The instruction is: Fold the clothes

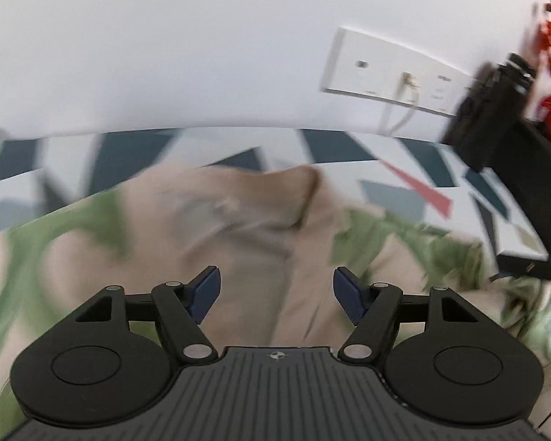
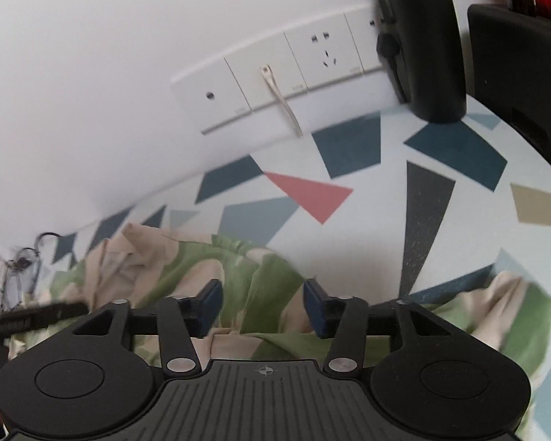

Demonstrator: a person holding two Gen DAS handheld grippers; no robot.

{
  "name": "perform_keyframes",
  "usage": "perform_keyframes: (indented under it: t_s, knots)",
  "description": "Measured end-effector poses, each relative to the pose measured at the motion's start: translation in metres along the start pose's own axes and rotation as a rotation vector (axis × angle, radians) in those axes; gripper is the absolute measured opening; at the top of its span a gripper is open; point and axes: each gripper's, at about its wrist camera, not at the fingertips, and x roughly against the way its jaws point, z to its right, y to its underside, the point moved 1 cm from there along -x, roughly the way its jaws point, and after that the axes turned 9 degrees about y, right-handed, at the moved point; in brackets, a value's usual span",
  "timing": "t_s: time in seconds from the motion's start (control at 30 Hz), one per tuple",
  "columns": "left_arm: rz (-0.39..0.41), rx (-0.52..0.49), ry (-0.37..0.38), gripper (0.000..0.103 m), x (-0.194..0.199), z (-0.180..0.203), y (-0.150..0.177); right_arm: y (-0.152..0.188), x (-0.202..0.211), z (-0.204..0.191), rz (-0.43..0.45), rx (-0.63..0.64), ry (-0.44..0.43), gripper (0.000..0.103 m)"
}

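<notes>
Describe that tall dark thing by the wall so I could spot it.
Start at the white socket panel on the wall. At its right end, a black bottle stands upright on the patterned tabletop. It is the only tall cylinder there, partly hiding the last socket.

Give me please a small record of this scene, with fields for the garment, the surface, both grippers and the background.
garment: beige and green shirt, crumpled, unfolded
surface: tablecloth with coloured geometric shapes
left gripper: open, above the garment, holding nothing
right gripper: open, above the garment, holding nothing
background: white wall, socket panel, black bottle
</notes>
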Motion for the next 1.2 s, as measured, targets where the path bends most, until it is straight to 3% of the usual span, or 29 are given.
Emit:
perform_keyframes:
  t_s: [0.1,0.2,0.27,0.3,0.33,0.43,0.5,0.57,0.6,0.63,0.67,0.7,0.77,0.83,0.9,1.0,1.1,1.2]
  knots:
    - [-0.051,-0.055,0.115,0.071,-0.032,-0.004,-0.019,0.005,-0.009,-0.015,-0.034,0.05,0.061,0.052]
    - [-0.091,-0.124,0.146,0.071,-0.058,-0.006,-0.031,0.012,-0.016,-0.024,-0.049,0.125,0.101,0.05]
    - [-0.117,-0.141,0.201,0.07,-0.07,-0.008,-0.037,0.011,-0.023,-0.022,-0.04,0.139,0.108,0.04]
    - [-0.127,-0.148,0.24,0.07,-0.075,-0.008,-0.039,0.007,-0.026,-0.017,-0.036,0.118,0.117,0.019]
    - [-0.132,-0.163,0.281,0.07,-0.077,-0.006,-0.041,0.004,-0.03,-0.012,-0.032,0.098,0.126,0.004]
    - [-0.146,-0.209,0.374,0.07,-0.084,0.001,-0.047,-0.003,-0.031,0.008,-0.014,-0.032,0.139,0.005]
    - [-0.163,-0.213,0.383,0.07,-0.092,0.0,-0.051,-0.002,-0.03,0.012,-0.005,-0.073,0.131,0.005]
    - [-0.183,-0.203,0.386,0.07,-0.099,-0.002,-0.053,0.002,-0.028,0.009,-0.014,-0.075,0.117,0.015]
    - [-0.189,-0.185,0.379,0.067,-0.1,-0.002,-0.053,0.005,-0.027,0.008,-0.021,-0.075,0.11,0.031]
    - [-0.195,-0.168,0.371,0.058,-0.1,-0.003,-0.054,0.007,-0.026,0.005,-0.029,-0.064,0.105,0.04]
    - [-0.201,-0.15,0.364,0.02,-0.101,-0.004,-0.054,0.009,-0.026,0.002,-0.038,-0.046,0.1,0.039]
    - [-0.208,-0.132,0.357,0.004,-0.102,-0.004,-0.055,0.011,-0.026,-0.002,-0.041,-0.015,0.109,0.039]
    - [-0.187,-0.096,0.347,0.004,-0.099,-0.007,-0.054,0.015,-0.026,-0.008,-0.034,0.052,0.147,0.034]
    - [-0.152,-0.056,0.362,0.003,-0.089,-0.011,-0.054,0.016,-0.027,-0.006,-0.036,0.055,0.154,0.007]
    - [-0.094,0.004,0.378,0.002,-0.076,-0.019,-0.06,0.012,-0.022,0.004,-0.012,-0.014,0.114,0.005]
    - [0.008,0.093,0.391,0.002,-0.059,-0.031,-0.074,-0.011,-0.005,0.018,0.098,-0.106,0.083,0.004]
    - [0.06,0.128,0.366,0.002,-0.061,-0.035,-0.083,-0.041,0.002,0.017,0.156,-0.099,0.075,0.004]
    - [0.087,0.133,0.315,0.002,-0.073,-0.034,-0.085,-0.054,-0.018,0.015,0.135,-0.053,0.108,0.004]
